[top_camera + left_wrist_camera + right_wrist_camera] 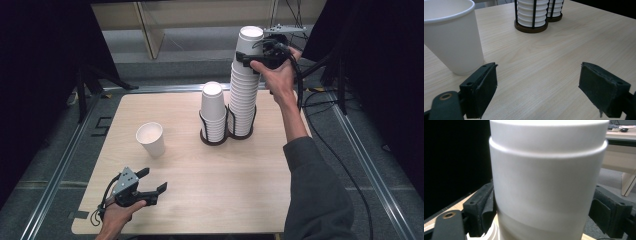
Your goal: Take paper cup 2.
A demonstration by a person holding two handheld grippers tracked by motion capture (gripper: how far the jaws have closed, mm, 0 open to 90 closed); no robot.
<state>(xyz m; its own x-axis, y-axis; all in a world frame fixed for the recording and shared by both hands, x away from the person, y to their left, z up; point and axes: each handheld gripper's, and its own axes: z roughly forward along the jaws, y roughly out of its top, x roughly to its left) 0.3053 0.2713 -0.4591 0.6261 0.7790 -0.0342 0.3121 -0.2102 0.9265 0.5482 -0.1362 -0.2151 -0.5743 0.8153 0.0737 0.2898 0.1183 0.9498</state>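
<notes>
Right gripper (247, 56): clenched on the top cup (251, 36), one black jaw on each side of its wall, just below the rolled rim; held high above the table (225, 190).
Top cup: between the jaws, at the head of the tall stack (243, 100); the right gripper view shows further rims directly beneath the jaws, so it appears not yet free of the cup under it.
Tall stack: straight below the gripper, standing in a black wire holder (235, 136); only its lowest cups sit inside the wires.
Short stack (213, 112): below the gripper and to its left, in the neighbouring ring of the holder, just beside the tall stack.
Lone cup (151, 139): well apart from the right gripper, upright on the table, near the left gripper.
Left gripper (154, 180): released, jaws wide with nothing between them, resting low at the table's near edge; the lone cup stands just beyond its left jaw.
Risk 1, double pick: nested cups cling together, so a straight pull may bring the next cup up too.
Risk 2, toppling: a sideways or tilted pull so far above the holder could lean the unsupported upper stack over onto the short stack or the table.
Risk 3, crushing: thin paper walls may dent under a hard squeeze; too light a squeeze and the cup may slip.
Risk 4, no brace: the left gripper is far from the stack and cannot steady it.
</notes>
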